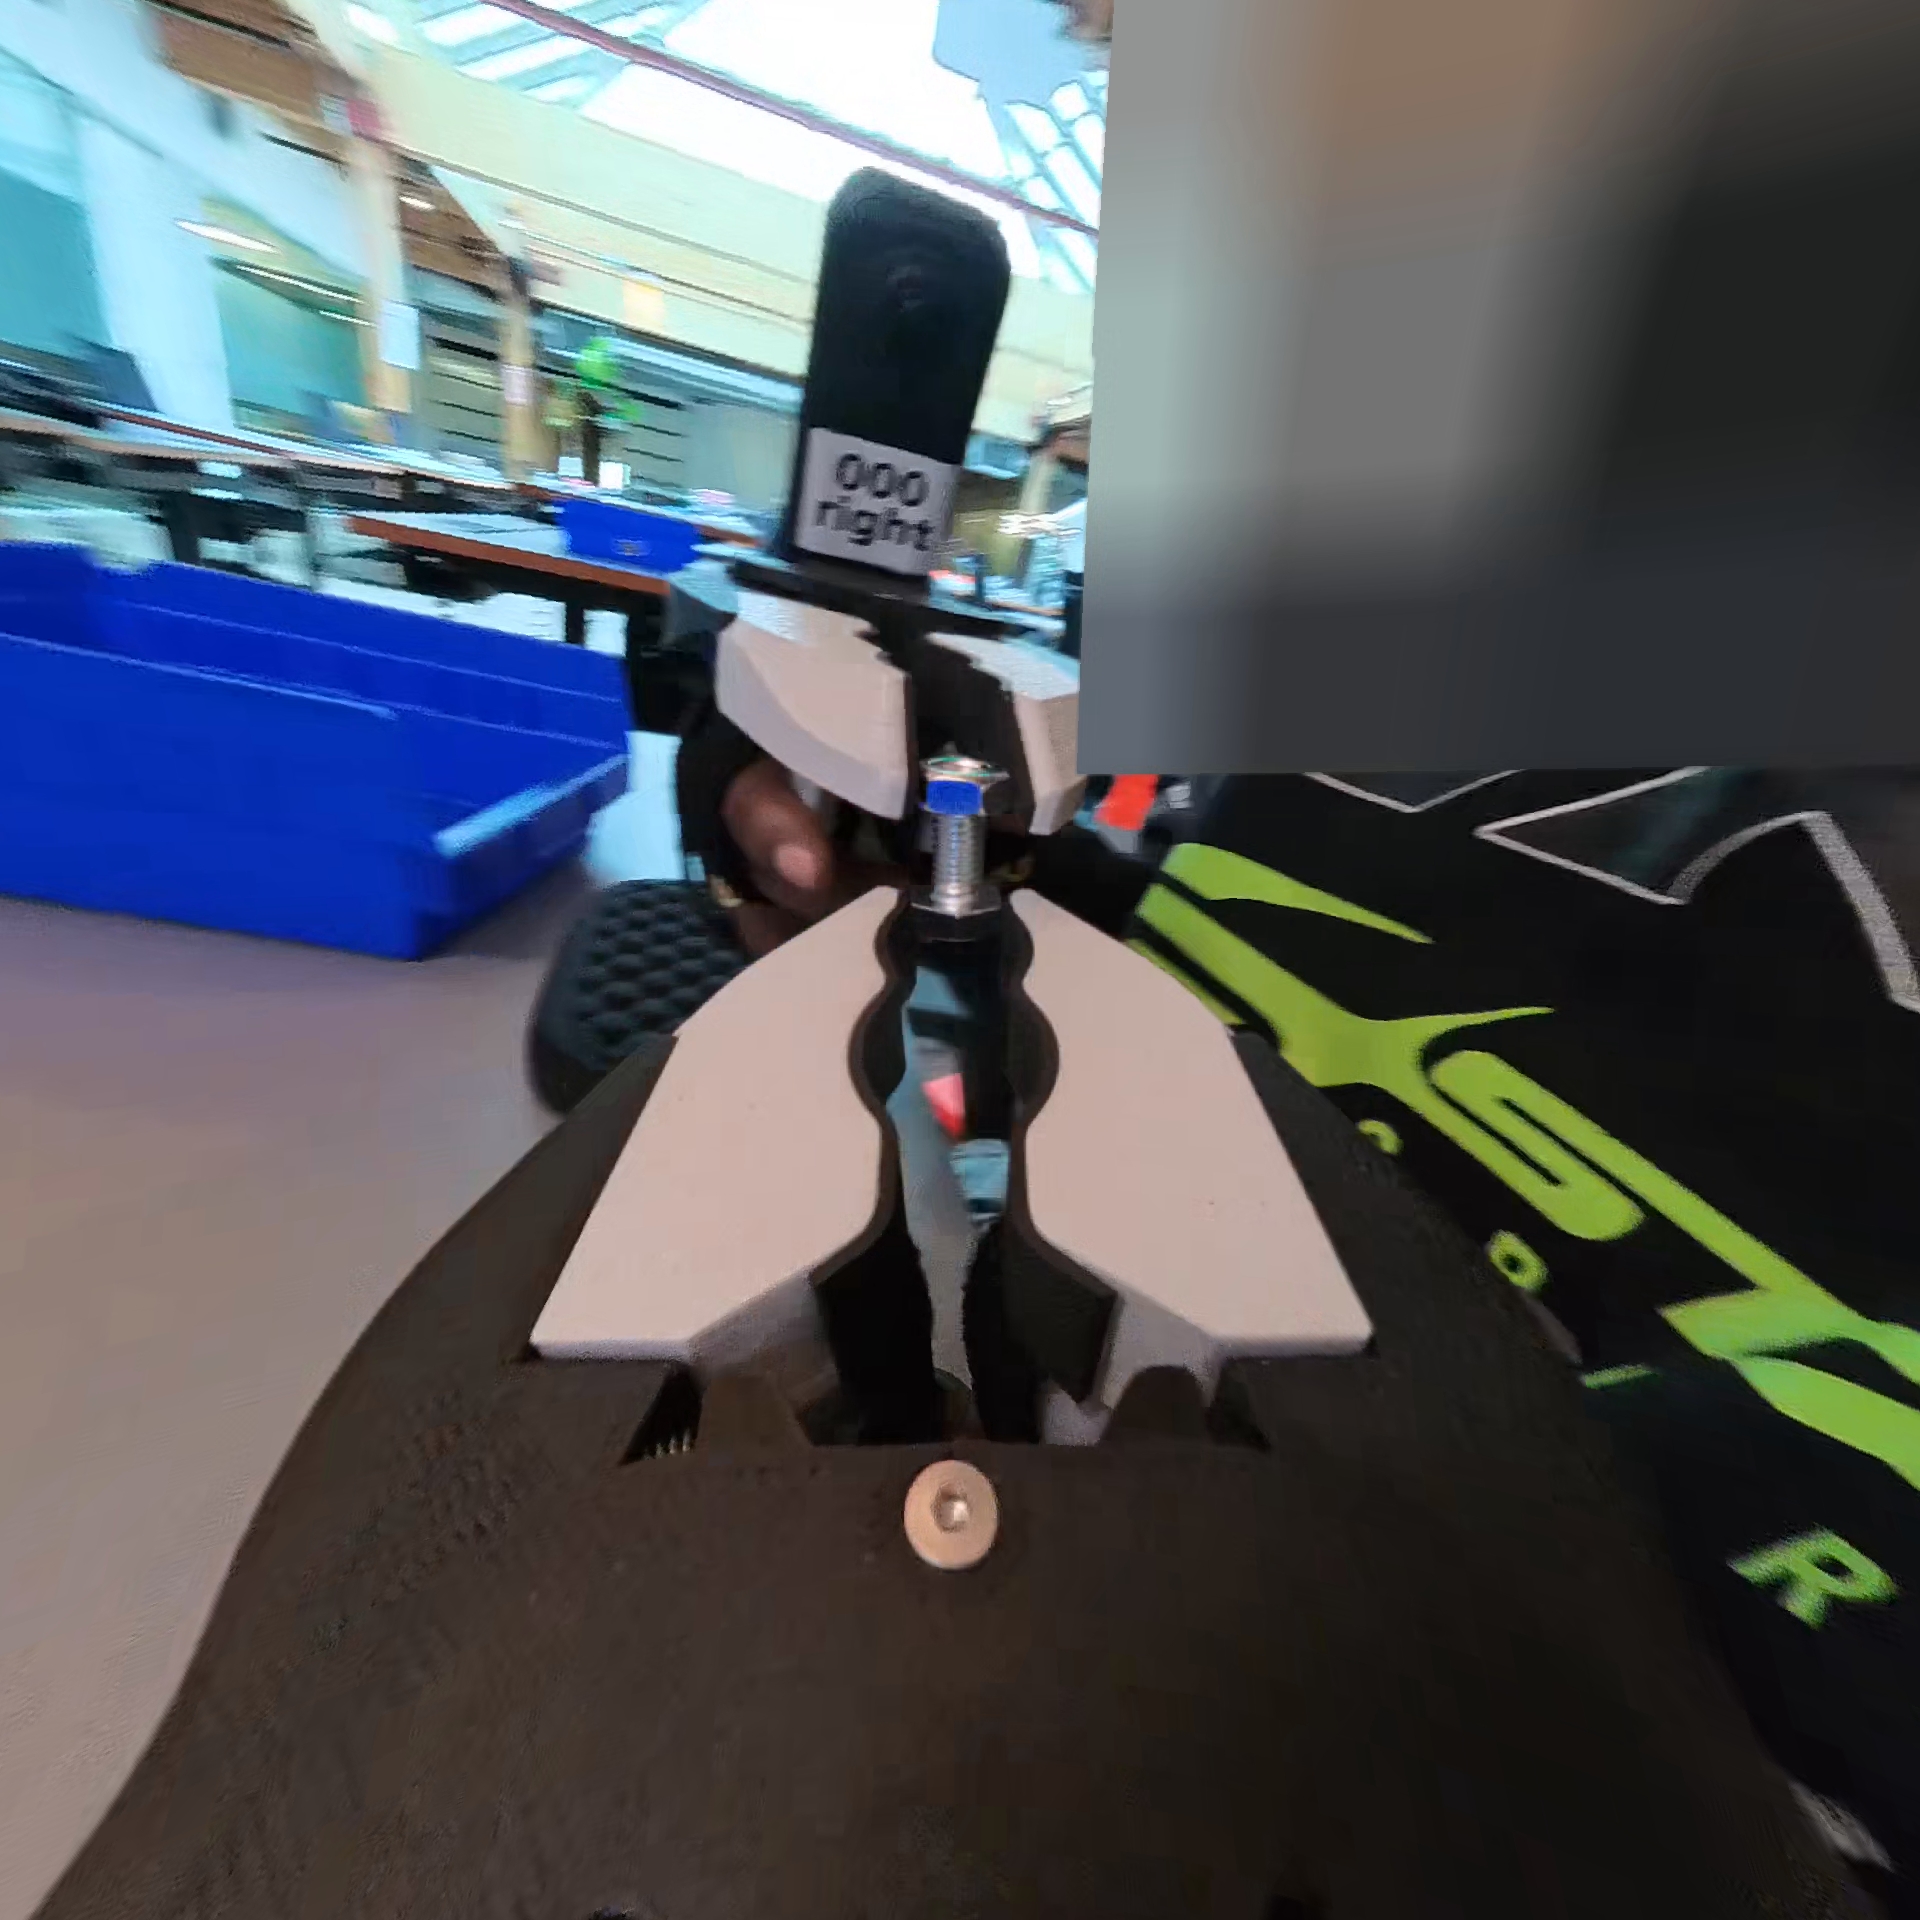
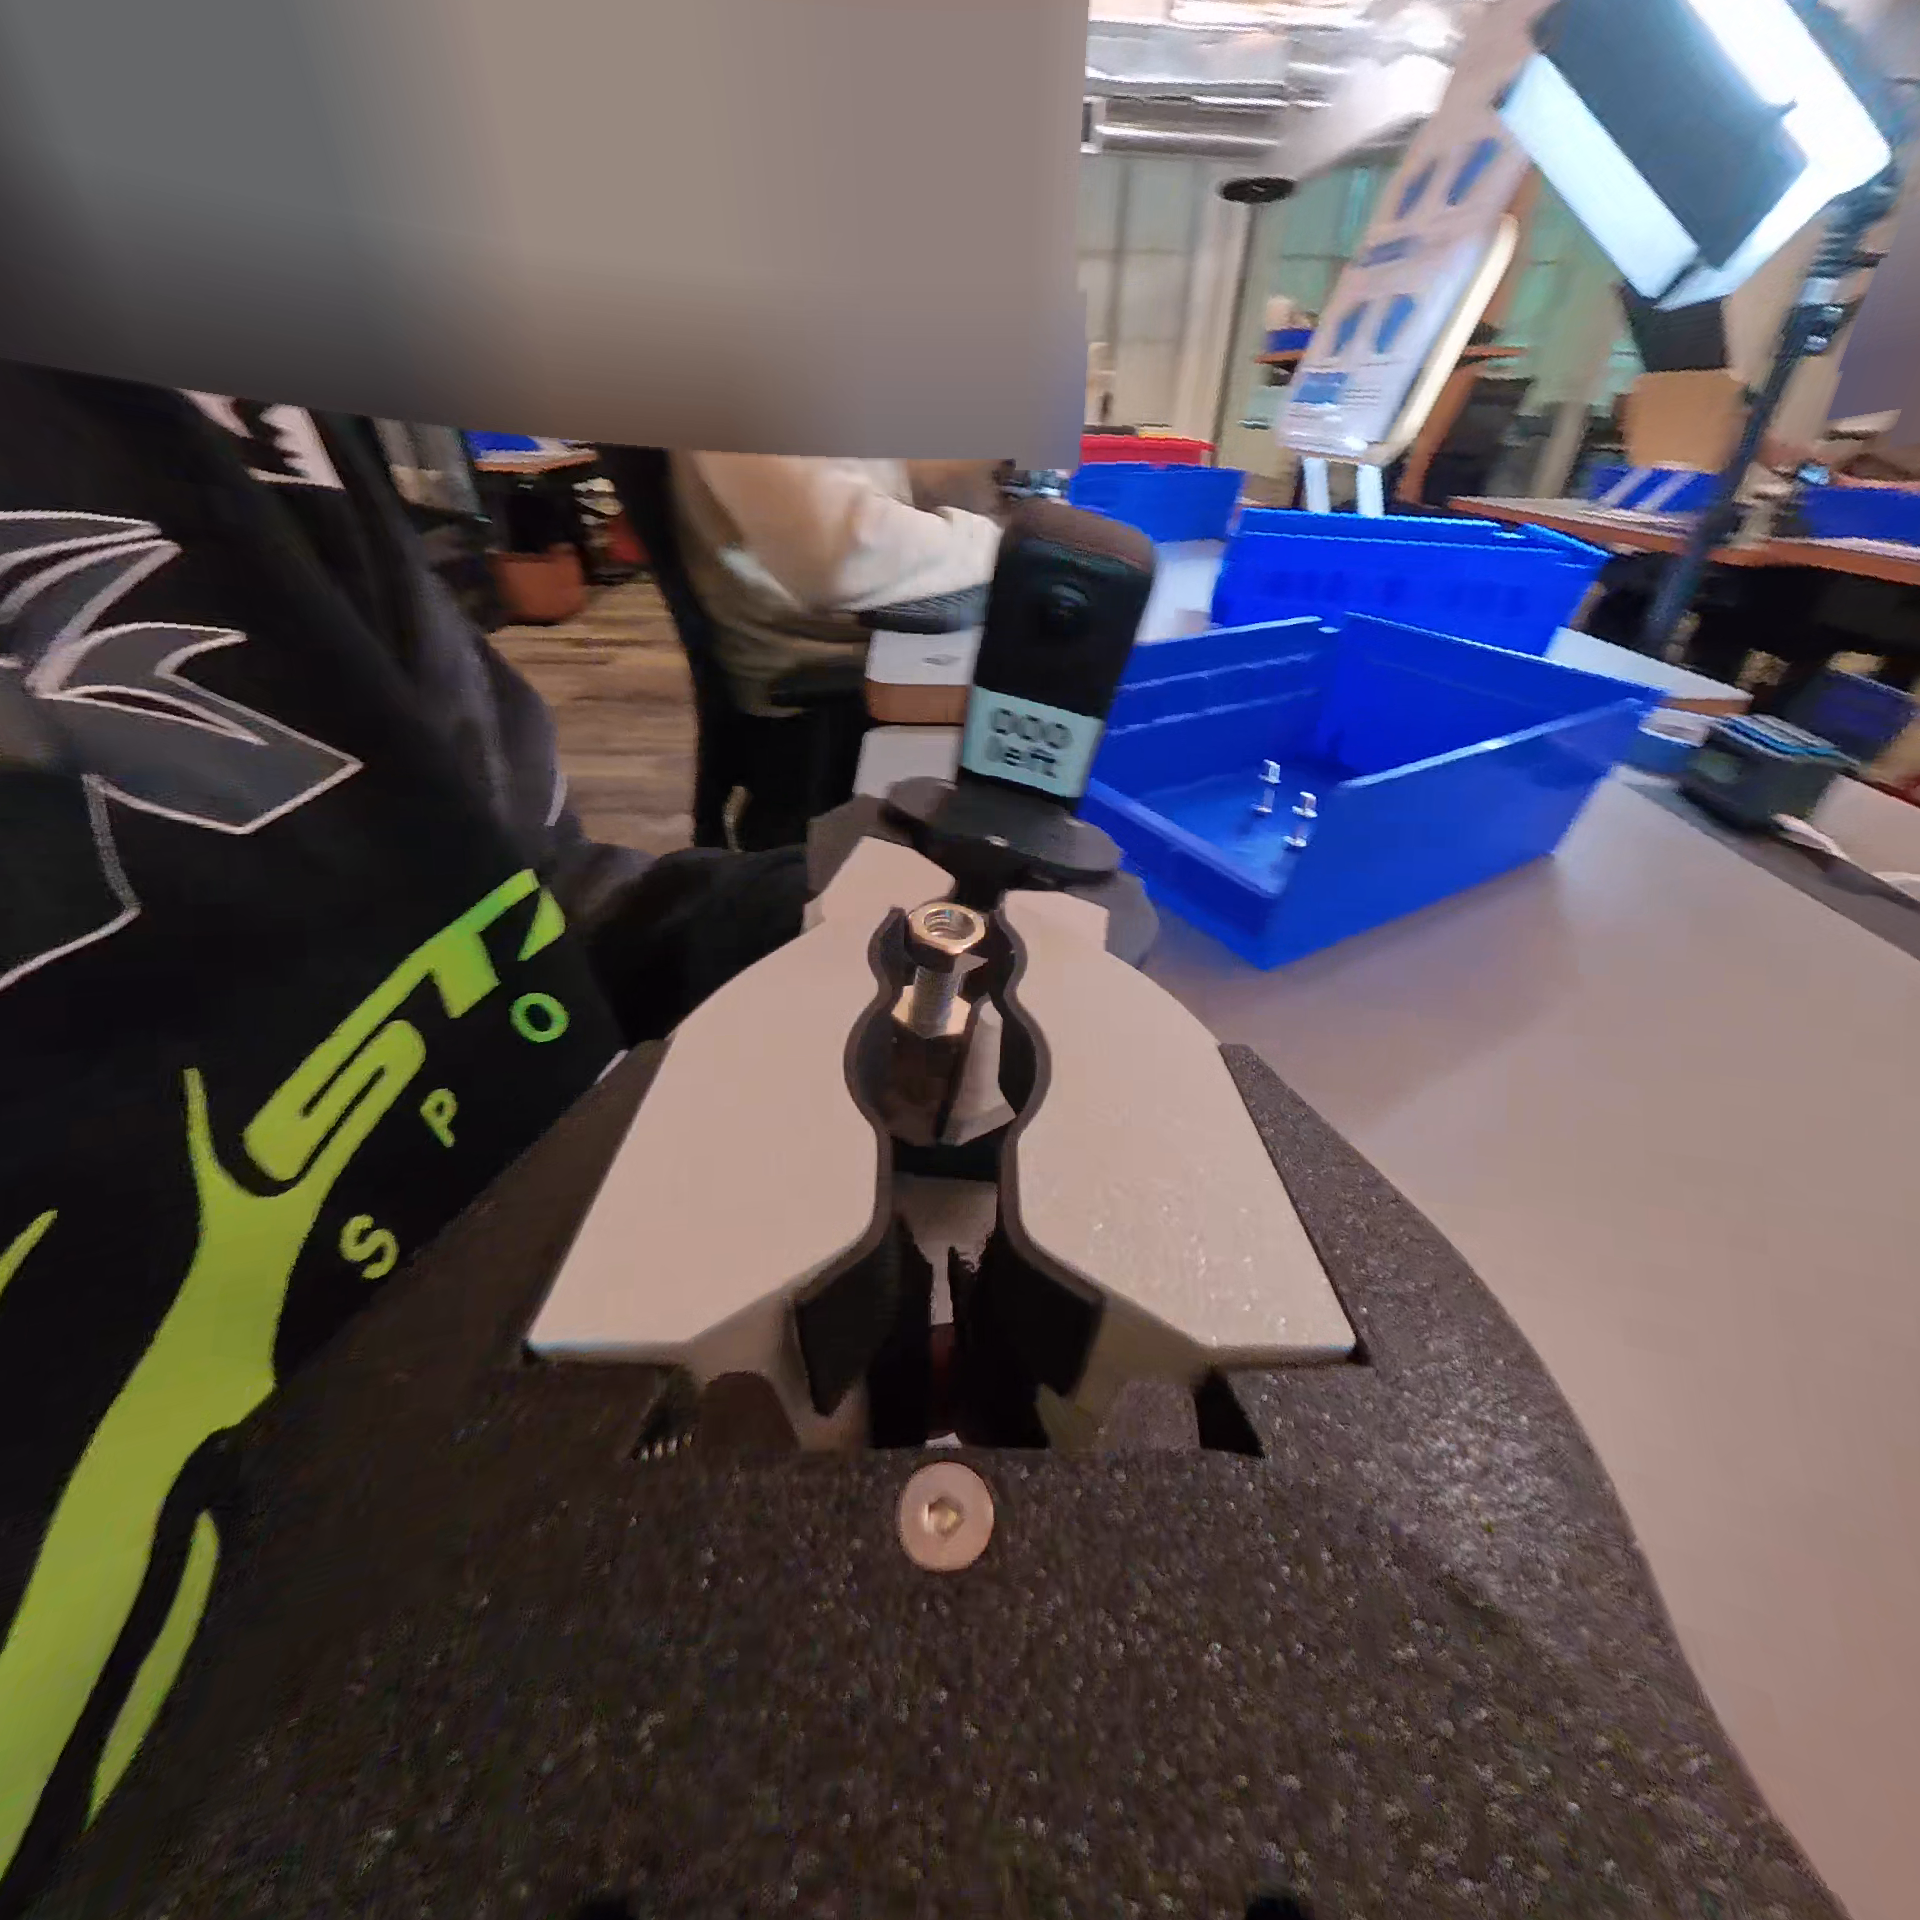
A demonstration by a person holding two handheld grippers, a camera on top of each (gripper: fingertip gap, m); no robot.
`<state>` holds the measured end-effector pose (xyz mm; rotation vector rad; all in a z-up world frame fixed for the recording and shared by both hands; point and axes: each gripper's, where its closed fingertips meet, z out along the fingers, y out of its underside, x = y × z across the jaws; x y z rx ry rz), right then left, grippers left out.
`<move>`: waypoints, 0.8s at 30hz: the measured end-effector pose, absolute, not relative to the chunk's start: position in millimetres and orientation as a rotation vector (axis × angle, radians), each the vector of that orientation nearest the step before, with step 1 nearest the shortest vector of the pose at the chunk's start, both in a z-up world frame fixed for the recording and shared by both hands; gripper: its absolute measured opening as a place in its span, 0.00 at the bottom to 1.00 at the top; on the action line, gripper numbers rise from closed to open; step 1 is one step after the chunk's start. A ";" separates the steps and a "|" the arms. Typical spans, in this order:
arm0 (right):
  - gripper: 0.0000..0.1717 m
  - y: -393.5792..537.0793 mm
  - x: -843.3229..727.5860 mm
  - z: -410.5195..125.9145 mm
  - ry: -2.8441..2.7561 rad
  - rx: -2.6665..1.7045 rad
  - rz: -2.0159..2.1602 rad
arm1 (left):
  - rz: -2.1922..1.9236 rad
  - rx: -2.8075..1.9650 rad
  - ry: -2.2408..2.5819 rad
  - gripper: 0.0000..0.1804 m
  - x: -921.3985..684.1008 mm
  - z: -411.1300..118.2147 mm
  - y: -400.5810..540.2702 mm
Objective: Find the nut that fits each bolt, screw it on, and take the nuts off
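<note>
In the left wrist view, the left gripper (image 1: 953,914) is pinching one flat end of a shiny bolt (image 1: 954,857). The right gripper (image 1: 961,795) is squeezing its other end. A blue bin (image 1: 312,790) is sitting on the table (image 1: 208,1091).

In the right wrist view, the right gripper (image 2: 940,951) is squeezing the nut (image 2: 941,933) on the bolt (image 2: 925,1000). More bolts (image 2: 1288,805) are lying in the blue bin (image 2: 1455,831).

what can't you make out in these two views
- Small silver parts in the blue plastic bin, right wrist view: too small to tell bolts from nuts.
- The bin's inside, left wrist view: hidden by its wall and motion-blurred.
- Ends of the silver threaded bolt, both views: sunk between grey fingers.
</note>
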<state>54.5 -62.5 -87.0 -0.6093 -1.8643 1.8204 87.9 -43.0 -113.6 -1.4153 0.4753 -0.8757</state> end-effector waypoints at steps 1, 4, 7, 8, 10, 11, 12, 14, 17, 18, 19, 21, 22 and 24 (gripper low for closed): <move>0.09 -65.9 57.6 -86.1 -1.875 -0.576 1.852 | -0.952 -1.395 0.497 0.08 92.0 -112.1 -47.7; 0.09 -75.2 67.0 -82.4 -1.895 -0.468 1.939 | -1.175 -1.338 0.544 0.08 102.4 -106.6 -61.7; 0.09 -82.3 74.0 -79.9 -1.917 -0.362 1.976 | -1.306 -1.299 0.576 0.08 109.0 -103.2 -71.1; 0.09 -83.1 74.2 -79.2 -1.919 -0.347 1.983 | -1.310 -1.290 0.575 0.08 109.2 -102.3 -71.6; 0.09 -80.3 68.8 -78.0 -1.899 -0.388 1.993 | -1.269 -1.289 0.540 0.08 103.9 -101.0 -67.7; 0.09 -76.2 63.1 -77.5 -1.873 -0.438 1.985 | -1.219 -1.296 0.500 0.08 98.8 -101.2 -62.1; 0.10 -70.4 56.8 -77.0 -1.835 -0.491 1.966 | -1.136 -1.308 0.447 0.08 91.5 -101.7 -54.0; 0.23 -55.0 43.5 -73.5 -1.722 -0.620 1.928 | -0.894 -1.337 0.301 0.08 69.4 -103.2 -34.6; 0.25 -30.8 21.8 -74.4 -1.524 -0.869 1.823 | -0.519 -1.376 0.032 0.08 26.7 -107.0 -14.1; 0.24 -22.9 14.3 -78.3 -1.458 -0.963 1.757 | -0.396 -1.390 -0.044 0.08 13.9 -109.5 -11.0; 0.24 -15.8 8.4 -83.1 -1.403 -1.044 1.682 | -0.290 -1.399 -0.100 0.08 4.2 -110.9 -9.8; 0.23 -12.8 2.8 -88.8 -1.344 -1.104 1.577 | -0.120 -1.420 -0.148 0.08 -5.0 -113.2 -7.9; 0.22 -13.3 0.6 -90.7 -1.333 -1.115 1.531 | -0.047 -1.430 -0.158 0.08 -7.3 -114.4 -7.0; 0.21 -14.4 -4.0 -93.3 -1.318 -1.129 1.451 | 0.067 -1.449 -0.160 0.08 -8.4 -116.6 -5.0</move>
